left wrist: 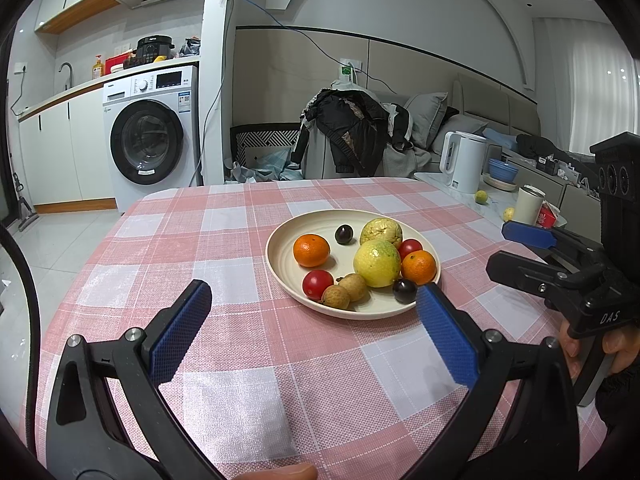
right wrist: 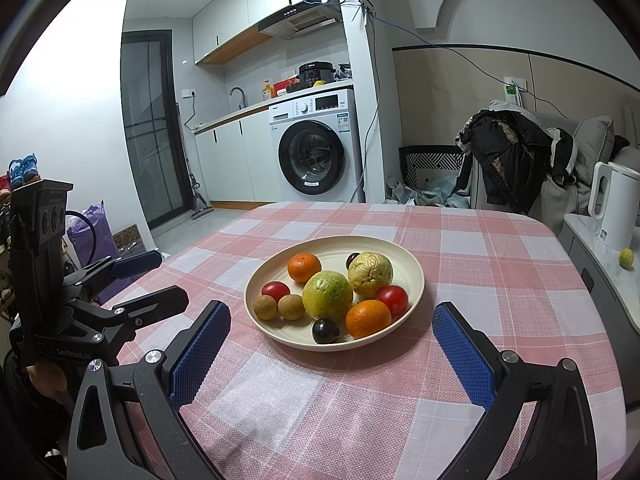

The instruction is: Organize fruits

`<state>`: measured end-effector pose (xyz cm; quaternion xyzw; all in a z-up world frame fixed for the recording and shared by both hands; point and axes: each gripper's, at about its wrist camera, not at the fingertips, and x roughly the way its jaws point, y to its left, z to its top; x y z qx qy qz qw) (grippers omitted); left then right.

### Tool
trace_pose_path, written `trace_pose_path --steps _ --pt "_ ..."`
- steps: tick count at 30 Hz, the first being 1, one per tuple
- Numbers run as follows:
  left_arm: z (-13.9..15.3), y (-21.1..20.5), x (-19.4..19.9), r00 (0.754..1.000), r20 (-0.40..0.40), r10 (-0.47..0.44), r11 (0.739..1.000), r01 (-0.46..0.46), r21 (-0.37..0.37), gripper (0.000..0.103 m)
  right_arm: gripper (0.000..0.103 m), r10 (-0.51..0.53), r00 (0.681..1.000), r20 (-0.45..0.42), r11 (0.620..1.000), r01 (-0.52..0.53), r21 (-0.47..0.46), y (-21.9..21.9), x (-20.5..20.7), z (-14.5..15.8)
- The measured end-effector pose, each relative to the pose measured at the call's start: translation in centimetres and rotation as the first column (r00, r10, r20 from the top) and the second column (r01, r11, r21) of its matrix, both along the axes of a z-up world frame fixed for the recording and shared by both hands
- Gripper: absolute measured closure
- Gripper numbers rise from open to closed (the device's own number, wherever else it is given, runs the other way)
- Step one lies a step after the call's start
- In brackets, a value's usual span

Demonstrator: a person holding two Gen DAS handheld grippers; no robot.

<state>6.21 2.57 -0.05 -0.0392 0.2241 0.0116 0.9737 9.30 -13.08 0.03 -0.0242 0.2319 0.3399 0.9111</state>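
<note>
Even, cool-white indoor light from above in both wrist views; the fruits cast short soft shadows onto the plate (right wrist: 416, 280), and the plate a faint one onto the table (right wrist: 460, 240). Small glare spots sit on the tomatoes (left wrist: 317, 284) and the dark grapes (right wrist: 325, 331); the white curtain (left wrist: 596, 92) reads brightest, near blown out. Centre is sharp, but strong fisheye bends walls and table edges, with a black vignette at the corners and slight softness toward the rim.

Woven cloth tablecloth (right wrist: 460, 240); matt plate (right wrist: 412, 276)
</note>
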Motion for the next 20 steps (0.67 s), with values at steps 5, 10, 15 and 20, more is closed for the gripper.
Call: trace_pose_path --steps 5,10,15,20 --pt "0.00 -0.01 -0.01 1.000 0.001 0.000 1.000 0.000 0.000 0.001 0.000 0.000 1.000 0.000 1.000 0.000 0.000 0.00 0.01 0.00" --pt "0.02 -0.08 0.12 1.000 0.004 -0.005 1.000 0.005 0.003 0.001 0.000 0.001 1.000 0.000 1.000 -0.001 0.000 0.00 0.01 0.00" --pt "0.06 -0.22 0.17 1.000 0.008 -0.004 1.000 0.004 0.005 0.001 0.000 0.000 1.000 0.000 1.000 0.000 0.000 0.01 0.00 0.01" --pt "0.09 -0.22 0.28 1.000 0.010 0.002 1.000 -0.002 0.003 0.001 0.000 0.000 1.000 0.000 1.000 0.000 0.000 0.01 0.00 0.01"
